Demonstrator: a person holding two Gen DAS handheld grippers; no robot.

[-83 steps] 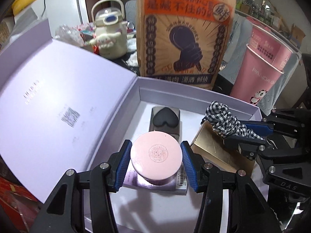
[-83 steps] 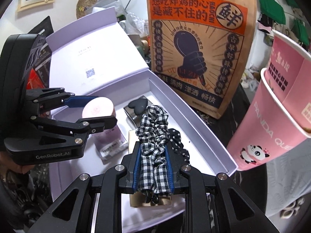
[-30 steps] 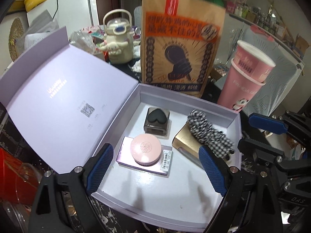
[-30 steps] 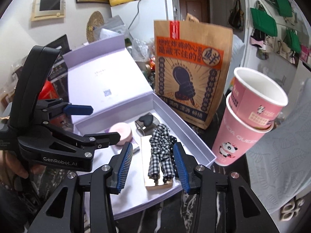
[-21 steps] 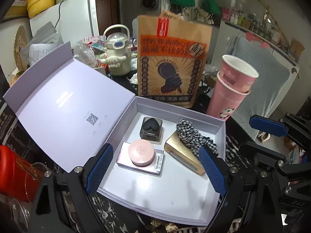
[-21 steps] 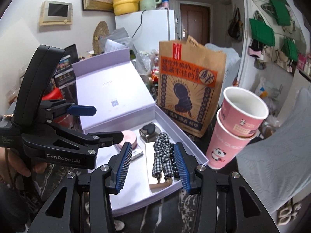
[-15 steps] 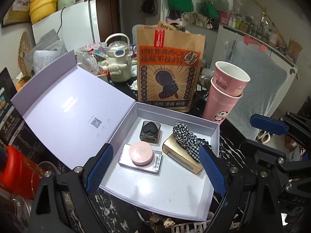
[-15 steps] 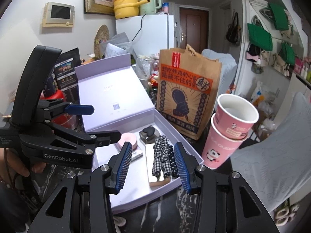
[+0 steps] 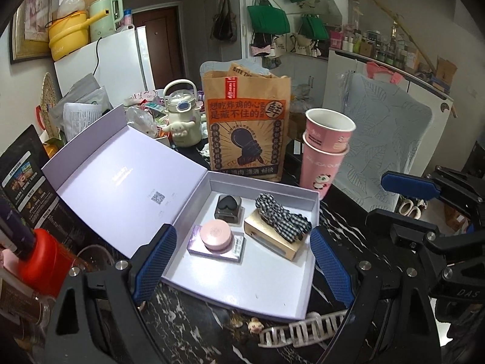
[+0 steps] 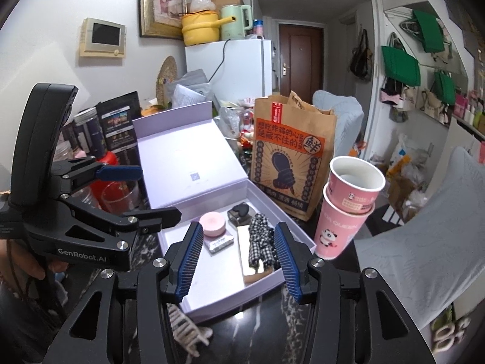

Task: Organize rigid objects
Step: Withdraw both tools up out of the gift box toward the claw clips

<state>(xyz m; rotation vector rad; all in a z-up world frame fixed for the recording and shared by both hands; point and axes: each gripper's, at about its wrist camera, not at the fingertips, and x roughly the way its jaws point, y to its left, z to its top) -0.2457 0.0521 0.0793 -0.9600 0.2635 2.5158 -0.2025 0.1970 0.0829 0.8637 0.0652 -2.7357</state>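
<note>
1. Left wrist view: the left hand-held gripper [image 9: 241,268] hangs above the near edge of the lavender box [image 9: 242,297], its blue pads spread wide and holding nothing. The box sits open on the dark marbled tabletop [image 9: 342,227], lid leaning back to the left. Inside, a round pink compact [image 9: 216,236] rests on a flat lavender case [image 9: 235,250]; behind it stands a dark case with a heart [image 9: 229,207]; to the right a checked scrunchie [image 9: 282,221] lies across a gold box [image 9: 272,239]. A brown paper bag [image 9: 245,127] and stacked pink cups [image 9: 326,151] stand behind the box. A pale hair claw [image 9: 300,329] lies on the tabletop at the box's near rim.

2. Right wrist view: the right hand-held gripper [image 10: 238,261] also has its pads spread and empty, above the box's near corner. The scrunchie [image 10: 260,241], compact [image 10: 213,224] and heart case [image 10: 239,212] lie in the box [image 10: 212,288].
</note>
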